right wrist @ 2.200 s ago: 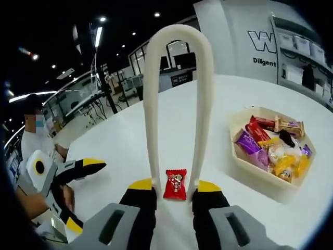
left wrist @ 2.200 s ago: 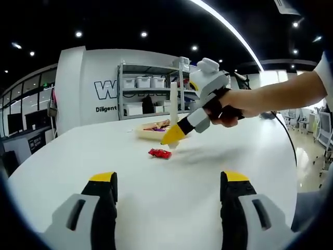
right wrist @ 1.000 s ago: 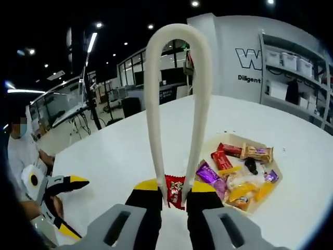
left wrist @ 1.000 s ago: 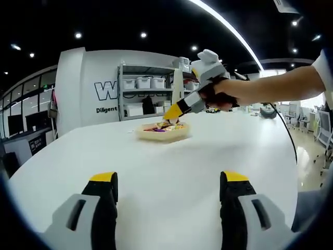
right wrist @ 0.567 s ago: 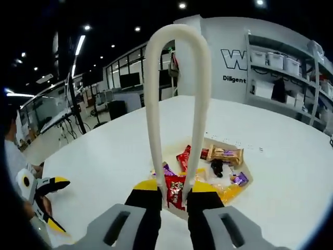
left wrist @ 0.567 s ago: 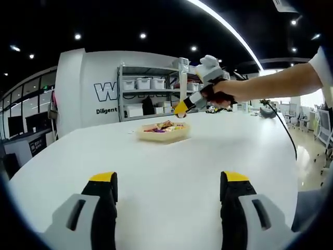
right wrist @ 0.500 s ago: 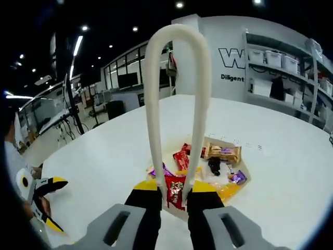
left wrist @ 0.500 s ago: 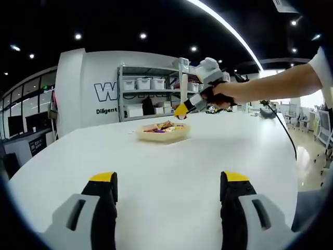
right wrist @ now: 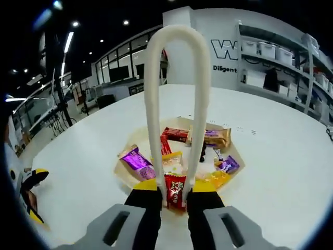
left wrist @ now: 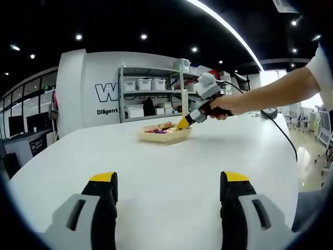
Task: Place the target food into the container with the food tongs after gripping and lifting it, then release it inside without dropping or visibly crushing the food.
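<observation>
My right gripper is squeezed in on the cream food tongs, jaws pressing both tong arms near the tips, and the tong tips pinch a small red candy packet between them. Packet has white print on it, too small to read. It hangs over the near edge of the shallow cream container on the white table; whether it touches the rim I can't tell. Container holds mixed wrapped sweets: a purple wrapper at the left, a red bar and a gold-brown bar at the far side, a yellow one near right, some small dark pieces mid-tray. No brand legible on any of them. Wall behind shows a big "W" with "Diligent" under it, rest cut off by the shelving with white bins. My left gripper is wide open with nothing in it, low over bare table, well apart from the tray. From the left gripper view the right gripper sits at the right edge of the container, my hand and forearm reaching in from the right; same "W" and "Diligent" readable on the wall, storage bins on the rack.
</observation>
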